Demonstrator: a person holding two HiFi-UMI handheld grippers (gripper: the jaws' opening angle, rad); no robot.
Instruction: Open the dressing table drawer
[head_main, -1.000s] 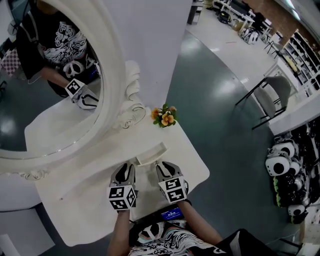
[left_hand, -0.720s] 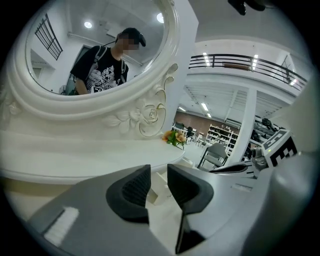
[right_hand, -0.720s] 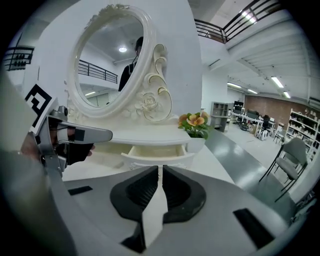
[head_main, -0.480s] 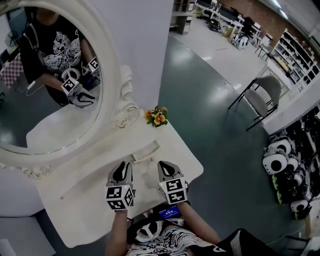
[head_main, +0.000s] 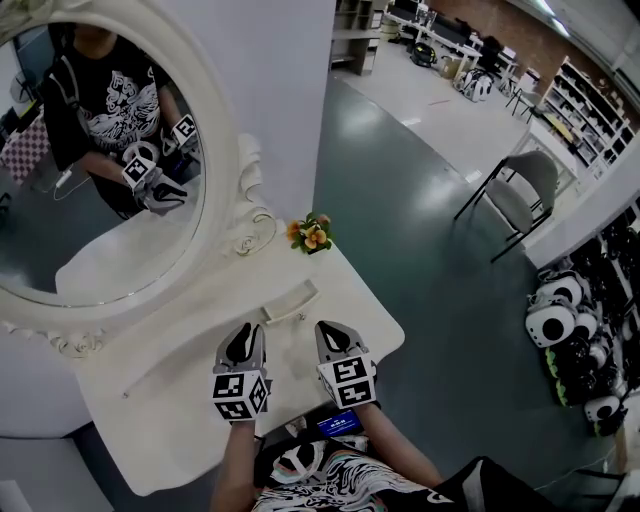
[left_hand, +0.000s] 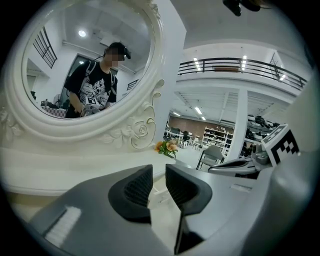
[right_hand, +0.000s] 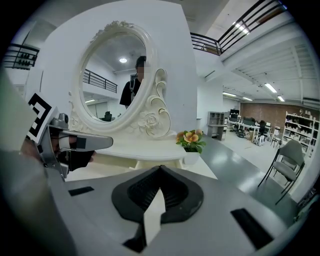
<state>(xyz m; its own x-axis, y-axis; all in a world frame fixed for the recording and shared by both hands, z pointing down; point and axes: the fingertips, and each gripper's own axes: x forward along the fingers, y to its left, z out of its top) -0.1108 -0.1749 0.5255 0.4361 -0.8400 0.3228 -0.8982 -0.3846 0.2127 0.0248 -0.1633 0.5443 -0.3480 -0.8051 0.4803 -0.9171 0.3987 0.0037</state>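
Table: white dressing table (head_main: 170, 400) with an oval mirror (head_main: 60, 250) in a carved frame, against a white wall.
Drawer: small drawer (head_main: 292, 302) in the low ledge under the mirror, ahead of the two grippers and roughly between them; only bare tabletop lies between it and the jaws.
Left gripper: left gripper (head_main: 245, 333) hovers over the tabletop, jaws a narrow gap apart, nothing in the gap.
Right gripper: right gripper (head_main: 332, 332) is beside it, jaws closed tip to tip on nothing, clear of the drawer.
Surroundings: flower pot (head_main: 310, 236) at the table's back right corner, just beyond the drawer; grey chair (head_main: 528, 195) well apart on the green floor (head_main: 400, 200); black-and-white gear (head_main: 555, 325) piled at the right edge.
Change over one second: right jaws stood apart, now shut. Both grippers sit a little further back from the drawer. The mirror now reflects both marker cubes, before only one.
Hard to tell: whether the drawer is slightly out or flush; its handle is too small to make out. The person's reflection (head_main: 110, 100) is cut off at the top.
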